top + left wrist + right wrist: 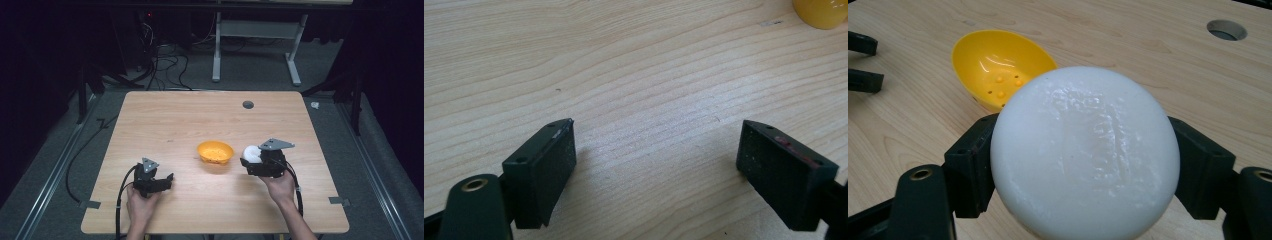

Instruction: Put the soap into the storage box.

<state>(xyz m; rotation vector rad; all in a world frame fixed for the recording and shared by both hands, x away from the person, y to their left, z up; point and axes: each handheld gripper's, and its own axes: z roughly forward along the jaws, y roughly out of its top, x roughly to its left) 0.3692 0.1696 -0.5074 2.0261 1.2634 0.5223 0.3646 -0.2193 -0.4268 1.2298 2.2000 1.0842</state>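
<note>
Our right gripper (1083,165) has its jaws clamped on either side of a white ball (1085,155), the black pads pressing its left and right flanks so that the ball fills the gap between them. Our left gripper (659,165) has its jaws spread wide apart with nothing but bare wood between them.

In the high view the right gripper (257,162) sits at about four o'clock on the wooden table (165,115), with the ball (251,153) at its front end, seemingly lifted clear of the surface, though from that distance we cannot be sure. The yellow bowl (215,151) stands near the table's centre, just beside the ball at roughly nine o'clock from it. The left gripper (167,180) rests at about seven o'clock, well apart from both.

We judge the job to be putting the ball into the bowl. The pick-up looks done: the ball is firmly held. What is left is carrying it over the rim, lowering it and letting go. The bowl (998,65) is still empty, showing only small holes in its bottom.

Counting: one white ball, one yellow bowl, two grippers, two hands, one table, and one round dark hole (248,104) in the tabletop at about one o'clock.
</note>
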